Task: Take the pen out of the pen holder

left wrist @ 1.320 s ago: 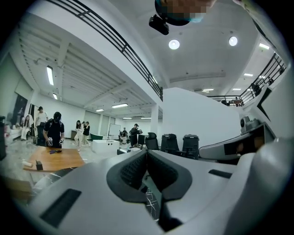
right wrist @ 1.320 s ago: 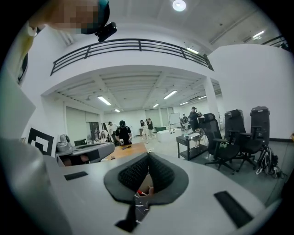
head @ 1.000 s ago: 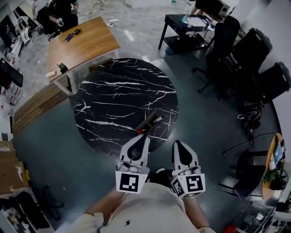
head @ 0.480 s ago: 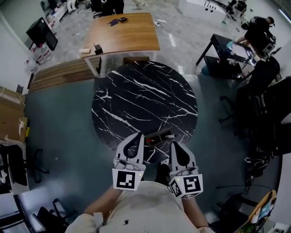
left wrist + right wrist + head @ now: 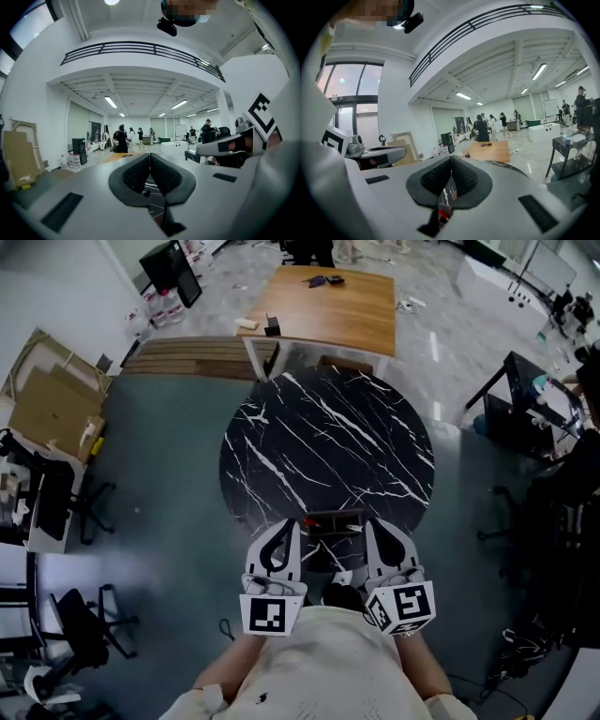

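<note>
We hold both grippers just short of the tabletop's near rim, with the holder lying on that rim between them. The left gripper and right gripper each have their jaws pressed together on nothing. The pen is too small to pick out here; we judge it sits in the holder. It should be light, stiff and slick, so we would spread the jaws and pinch the barrel crosswise, near its exposed end.
</note>
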Motion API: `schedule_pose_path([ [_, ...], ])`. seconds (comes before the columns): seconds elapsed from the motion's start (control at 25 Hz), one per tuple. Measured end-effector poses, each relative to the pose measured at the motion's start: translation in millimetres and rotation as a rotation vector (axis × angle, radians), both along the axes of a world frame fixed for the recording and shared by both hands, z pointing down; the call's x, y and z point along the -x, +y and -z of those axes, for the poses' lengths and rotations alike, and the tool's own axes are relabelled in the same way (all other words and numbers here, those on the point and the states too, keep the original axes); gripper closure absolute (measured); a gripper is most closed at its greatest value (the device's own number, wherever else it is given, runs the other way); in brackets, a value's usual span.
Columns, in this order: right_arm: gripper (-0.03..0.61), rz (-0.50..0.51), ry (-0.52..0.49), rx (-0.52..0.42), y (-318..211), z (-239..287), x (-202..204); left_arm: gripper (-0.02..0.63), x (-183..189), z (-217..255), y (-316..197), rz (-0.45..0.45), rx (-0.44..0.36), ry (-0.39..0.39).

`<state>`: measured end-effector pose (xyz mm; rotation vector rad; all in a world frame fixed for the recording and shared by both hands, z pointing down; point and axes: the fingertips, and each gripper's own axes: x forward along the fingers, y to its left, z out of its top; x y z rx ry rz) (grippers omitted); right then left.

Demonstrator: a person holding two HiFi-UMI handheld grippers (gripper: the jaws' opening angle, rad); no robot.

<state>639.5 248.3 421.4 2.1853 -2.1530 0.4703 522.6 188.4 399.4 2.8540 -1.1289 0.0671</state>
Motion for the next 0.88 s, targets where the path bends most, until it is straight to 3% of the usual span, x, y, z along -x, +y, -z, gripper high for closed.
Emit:
schedule_pose_path([
  [0.2,0.56,0.08,-0.021,0.012,-1.1,-10.6,0.6,0.6,15.3,-30.8,14.0,0.081,0.074,-0.049],
  [0.28,0.56,0.101,-0.026,0.03,-1.7,-17.7,1.7,0.6,16.6,-53.1,18.0,0.086,0.145,-0.086],
  [0.48,0.56,0.135,-0.04,0.081,-4.4,-38.2,3.0,0.598,7.8,-101.1,9.2,0.123,0.318,-0.089],
  [0.56,0.56,0.154,-0.019,0.105,-4.1,-45.7,4.4,0.598,1.9,-124.1,7.2,0.123,0.399,-0.057],
  [0.64,0.56,0.156,-0.008,0.126,-3.3,-51.4,3.8,0.589,-5.2,-157.0,6.7,0.103,0.532,0.011],
  [0.72,0.56,0.14,-0.013,0.149,-3.2,-57.2,1.2,0.546,-9.2,-190.6,3.3,0.096,0.645,0.046],
  [0.88,0.56,0.142,-0.002,0.202,-4.4,-74.8,-1.6,0.543,-11.0,-237.3,-1.2,0.13,0.8,0.09],
])
